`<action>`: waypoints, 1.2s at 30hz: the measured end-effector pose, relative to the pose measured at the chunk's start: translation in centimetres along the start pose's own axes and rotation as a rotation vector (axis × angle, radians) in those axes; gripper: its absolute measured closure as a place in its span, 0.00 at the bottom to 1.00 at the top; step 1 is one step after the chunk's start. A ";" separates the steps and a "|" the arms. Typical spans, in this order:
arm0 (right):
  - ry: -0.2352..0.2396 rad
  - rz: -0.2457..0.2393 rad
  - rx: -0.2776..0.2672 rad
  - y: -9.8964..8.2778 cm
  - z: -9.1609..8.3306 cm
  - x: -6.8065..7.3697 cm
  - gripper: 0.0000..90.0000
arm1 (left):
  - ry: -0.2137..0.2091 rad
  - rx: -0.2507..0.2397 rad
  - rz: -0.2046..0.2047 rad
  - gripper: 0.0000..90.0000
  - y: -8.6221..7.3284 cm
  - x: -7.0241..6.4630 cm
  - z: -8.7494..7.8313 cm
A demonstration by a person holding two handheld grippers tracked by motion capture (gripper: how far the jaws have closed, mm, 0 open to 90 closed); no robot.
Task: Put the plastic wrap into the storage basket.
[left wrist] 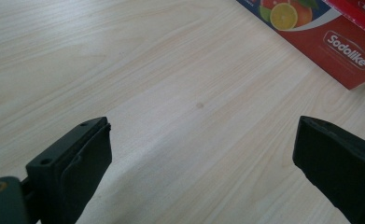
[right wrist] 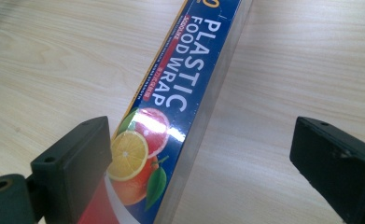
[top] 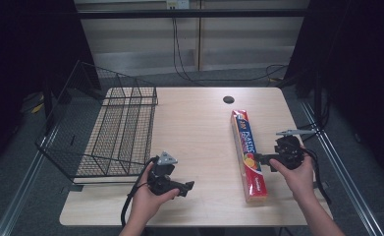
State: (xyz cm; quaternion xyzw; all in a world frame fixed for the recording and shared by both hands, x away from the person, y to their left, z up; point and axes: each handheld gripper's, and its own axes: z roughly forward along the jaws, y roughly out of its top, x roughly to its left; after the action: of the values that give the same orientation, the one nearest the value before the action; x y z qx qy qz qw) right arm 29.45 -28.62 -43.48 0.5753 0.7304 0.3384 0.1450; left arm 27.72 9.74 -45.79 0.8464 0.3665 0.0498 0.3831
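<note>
Pale wood-grain table fills the middle of the high view, with grey floor around it and dark curtains at both sides.

At the right of that view, the right gripper sits in the person's right hand, its jaws pointing toward frame left and spread wide around the near part of the plastic food wrap box. In the right gripper view the two black jaws rise from the lower corners, far apart, and the box runs between them from the lower left up to the top centre; the left jaw overlaps the box's edge in the picture, but whether it touches cannot be told, and the right jaw stands clear of it.

At lower centre-left of the high view, the left gripper rests in the left hand, jaws pointing toward frame right. In the left gripper view its jaws stand wide apart over bare wood, nothing between them, with the red end of the box in the upper right corner, well apart.

Farther out, a black wire basket stands on the table's left edge, and a dark round hole lies near the far edge.
</note>
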 end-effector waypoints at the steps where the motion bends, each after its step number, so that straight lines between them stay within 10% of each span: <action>1: 0.000 0.000 0.000 0.0 0.0 0.0 0.06 | -0.002 0.002 0.001 0.05 0.0 0.0 0.0; 26: -0.060 -0.019 0.092 0.8 3.4 3.1 0.10 | -0.011 0.025 0.019 0.05 0.1 -0.4 0.8; 36: -0.075 0.050 0.118 1.4 4.6 3.7 0.16 | -0.013 0.040 0.027 0.05 0.1 -0.4 0.9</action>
State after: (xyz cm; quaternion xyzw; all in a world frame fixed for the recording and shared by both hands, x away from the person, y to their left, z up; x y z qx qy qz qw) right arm 32.15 -23.46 -45.20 0.6131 0.7285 0.2766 0.1298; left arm 27.80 8.90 -46.29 0.8591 0.3537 0.0421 0.3676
